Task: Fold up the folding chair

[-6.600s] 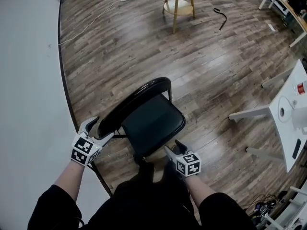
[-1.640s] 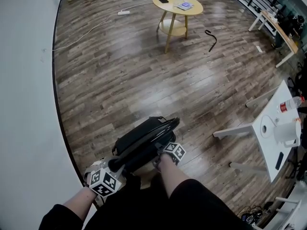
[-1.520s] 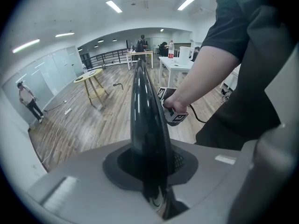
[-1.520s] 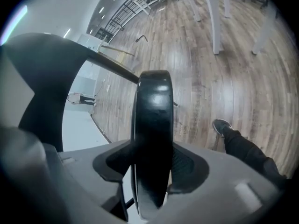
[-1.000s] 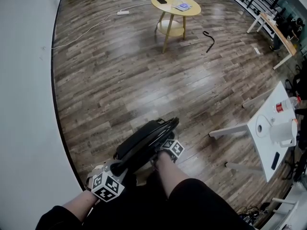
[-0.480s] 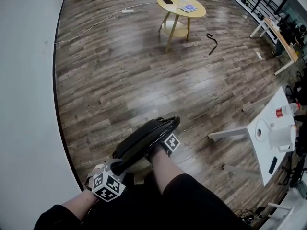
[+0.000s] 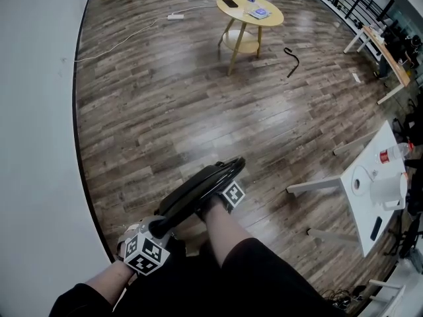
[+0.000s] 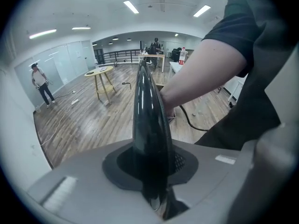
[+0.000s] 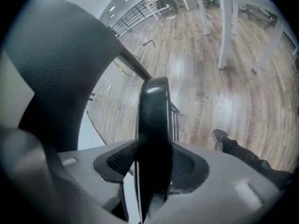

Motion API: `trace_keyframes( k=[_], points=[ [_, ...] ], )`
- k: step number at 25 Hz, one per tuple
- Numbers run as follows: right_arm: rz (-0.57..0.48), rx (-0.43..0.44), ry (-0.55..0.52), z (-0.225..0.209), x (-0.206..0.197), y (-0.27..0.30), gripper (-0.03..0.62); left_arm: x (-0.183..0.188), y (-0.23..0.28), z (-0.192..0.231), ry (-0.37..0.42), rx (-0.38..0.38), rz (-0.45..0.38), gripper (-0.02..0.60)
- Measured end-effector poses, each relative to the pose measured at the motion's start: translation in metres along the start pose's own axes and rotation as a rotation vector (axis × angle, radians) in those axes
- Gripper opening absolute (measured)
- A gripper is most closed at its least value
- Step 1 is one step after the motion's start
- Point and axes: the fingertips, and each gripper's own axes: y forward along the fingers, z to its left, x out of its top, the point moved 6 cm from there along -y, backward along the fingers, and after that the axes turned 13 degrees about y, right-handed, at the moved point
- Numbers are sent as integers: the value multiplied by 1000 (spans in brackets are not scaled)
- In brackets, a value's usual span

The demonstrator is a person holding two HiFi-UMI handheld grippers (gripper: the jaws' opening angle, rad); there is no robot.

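Folded now, one chair (image 7: 192, 191) clamped by left gripper (image 7: 157, 230), right gripper (image 7: 223, 185).

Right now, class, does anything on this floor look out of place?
A thin black object lies loose on the floor beside the round table, and a white power strip has its cord trailing across the boards. Both look like trip hazards.

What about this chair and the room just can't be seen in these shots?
Legs and feet of the folding chair: head view, hidden beneath its own seat and the person's forearm.
Things on the round yellow table: head view, too small to identify.
Room at left of the right gripper view: blocked by the chair's padded panel.
White table: head view, cut off by the right edge.
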Motion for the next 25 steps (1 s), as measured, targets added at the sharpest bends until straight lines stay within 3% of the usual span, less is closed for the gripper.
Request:
trace_keyframes(
  k=[5, 11, 22, 25],
  points=[
    [-4, 38, -115, 9, 0, 5, 221, -4, -3, 24, -38, 38, -2, 61],
    [53, 71, -135, 15, -8, -2, 239, -6, -3, 41, -50, 33, -9, 58],
    [55, 164, -329, 44, -22, -46, 241, -12, 1, 70, -28, -3, -38, 64],
    [17, 166, -440, 55, -22, -64, 241, -10, 4, 75, -3, -32, -50, 77]
  ],
)
